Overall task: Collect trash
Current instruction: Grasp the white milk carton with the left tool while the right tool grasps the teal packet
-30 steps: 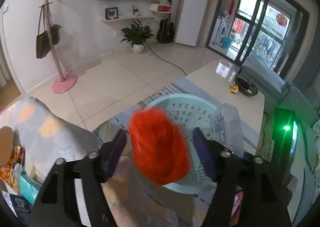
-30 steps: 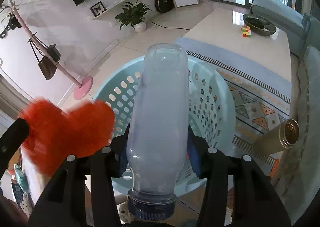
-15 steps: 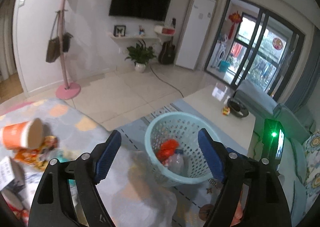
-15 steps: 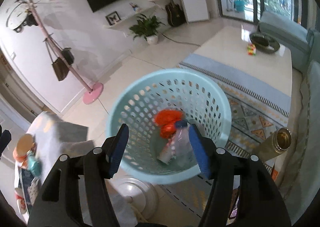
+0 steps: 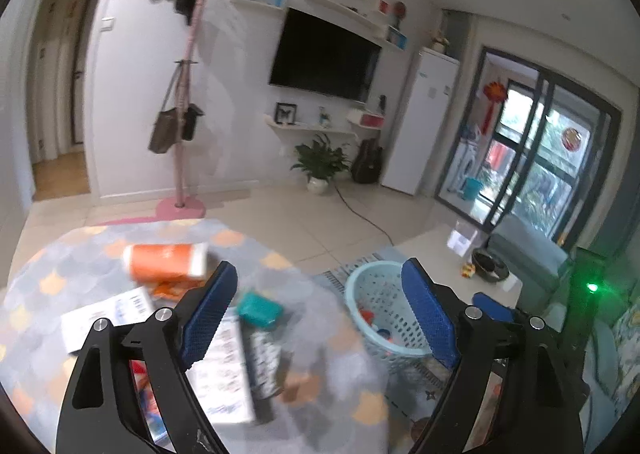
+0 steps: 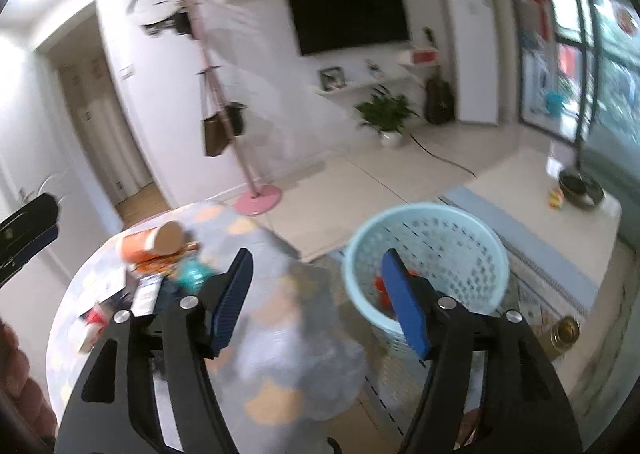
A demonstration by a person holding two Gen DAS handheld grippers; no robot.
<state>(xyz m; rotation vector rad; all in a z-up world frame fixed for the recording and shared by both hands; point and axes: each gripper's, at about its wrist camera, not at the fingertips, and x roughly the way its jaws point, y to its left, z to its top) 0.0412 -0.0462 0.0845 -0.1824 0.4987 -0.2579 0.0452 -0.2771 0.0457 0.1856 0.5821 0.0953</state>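
Trash lies in two places: a red scrap (image 6: 383, 286) and a bottle cap (image 5: 383, 333) sit inside the pale blue basket (image 6: 472, 214) on the floor at about 3 o'clock of the desk (image 5: 52, 282), while an orange cup (image 5: 164, 262) on its side, a teal packet (image 5: 259, 309), papers (image 5: 106, 314) and a printed box (image 5: 262, 358) are still on the desk's patterned cloth. The left hand-held gripper (image 5: 320, 316) is empty above the desk, jaws opening wide. The right hand-held gripper (image 6: 316, 300) is also empty, jaws opening, the basket at its 2 o'clock.
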